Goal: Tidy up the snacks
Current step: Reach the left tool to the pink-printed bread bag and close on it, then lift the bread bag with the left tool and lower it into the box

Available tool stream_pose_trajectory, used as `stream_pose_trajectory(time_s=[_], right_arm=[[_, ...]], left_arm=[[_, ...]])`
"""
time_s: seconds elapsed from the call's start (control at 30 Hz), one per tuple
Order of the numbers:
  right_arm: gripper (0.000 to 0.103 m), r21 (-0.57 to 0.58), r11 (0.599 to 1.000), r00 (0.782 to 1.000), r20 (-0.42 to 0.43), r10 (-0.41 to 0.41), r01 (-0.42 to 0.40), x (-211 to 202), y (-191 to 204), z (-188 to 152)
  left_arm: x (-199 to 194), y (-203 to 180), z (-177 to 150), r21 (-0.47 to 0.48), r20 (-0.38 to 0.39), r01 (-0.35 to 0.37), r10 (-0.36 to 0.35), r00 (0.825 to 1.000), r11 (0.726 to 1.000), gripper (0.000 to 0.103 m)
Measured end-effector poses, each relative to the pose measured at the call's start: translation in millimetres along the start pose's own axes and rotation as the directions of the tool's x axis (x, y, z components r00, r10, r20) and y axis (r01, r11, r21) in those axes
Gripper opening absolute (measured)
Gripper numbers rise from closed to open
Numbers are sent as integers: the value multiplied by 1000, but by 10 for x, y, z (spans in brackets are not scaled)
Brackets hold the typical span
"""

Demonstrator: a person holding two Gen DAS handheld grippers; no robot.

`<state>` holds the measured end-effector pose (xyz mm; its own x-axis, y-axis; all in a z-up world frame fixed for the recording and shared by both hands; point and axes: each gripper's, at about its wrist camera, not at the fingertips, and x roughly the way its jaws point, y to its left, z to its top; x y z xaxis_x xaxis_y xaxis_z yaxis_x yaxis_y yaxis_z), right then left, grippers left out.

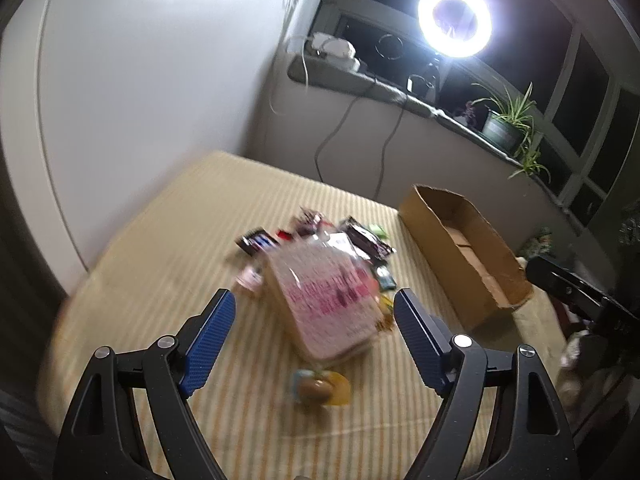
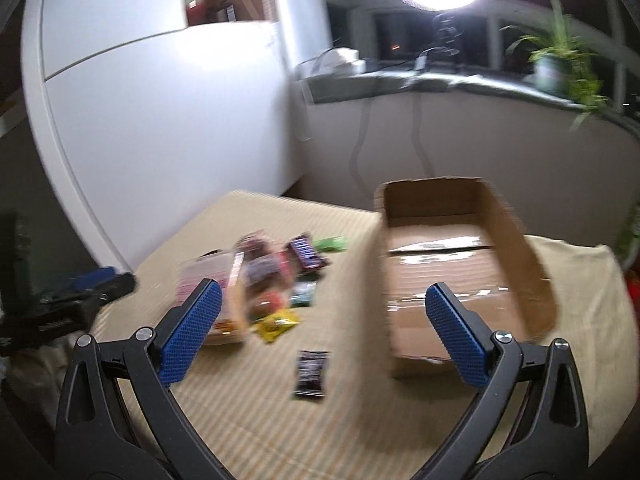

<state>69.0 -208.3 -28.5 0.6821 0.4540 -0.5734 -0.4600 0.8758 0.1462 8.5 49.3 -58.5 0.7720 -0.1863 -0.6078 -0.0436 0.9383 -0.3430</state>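
I hold my left tongs (image 1: 314, 306) spread wide above the large pink-printed clear bag (image 1: 328, 300), gripping nothing. My right tongs (image 2: 322, 304) are spread too, empty. The blurred snack pile (image 2: 272, 276) lies on the striped beige counter (image 2: 248, 400), beside the open brown cardboard box (image 2: 452, 264).

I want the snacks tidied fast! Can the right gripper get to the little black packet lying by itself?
Probably yes. The right gripper is open and empty, and the small black packet lies alone on the striped cloth, just ahead between the fingers. Nothing lies between them; the cardboard box stands off to one side.
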Motion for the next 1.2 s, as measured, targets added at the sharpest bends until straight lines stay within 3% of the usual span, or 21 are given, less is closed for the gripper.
stream_pose_trajectory(time_s=[0.3, 0.47, 0.7, 0.93, 1.07, 1.2], right_arm=[[102, 8, 985, 975, -141, 172, -172, 533, 253, 5], [83, 114, 956, 925, -246, 291, -270, 916, 251, -57], [67, 191, 930, 875, -322, 363, -315, 1285, 309, -141], [61, 235, 918, 845, -368, 388, -319, 1630, 367, -164], [52, 243, 914, 831, -388, 399, -325, 1793, 489, -207], [51, 247, 912, 824, -397, 405, -329, 1898, 596, -212]], left_arm=[[251, 65, -105, -83, -80, 82, -89, 993, 993, 76], [323, 129, -132, -121, -106, 108, -121, 987, 987, 69], [445, 153, -141, -132, -134, 124, -142, 981, 983, 60], [547, 172, -176, -139, -157, 130, -151, 976, 982, 54], [581, 177, -188, -138, -164, 123, -146, 976, 983, 53], [581, 159, -195, -126, -166, 120, -140, 976, 985, 53]])
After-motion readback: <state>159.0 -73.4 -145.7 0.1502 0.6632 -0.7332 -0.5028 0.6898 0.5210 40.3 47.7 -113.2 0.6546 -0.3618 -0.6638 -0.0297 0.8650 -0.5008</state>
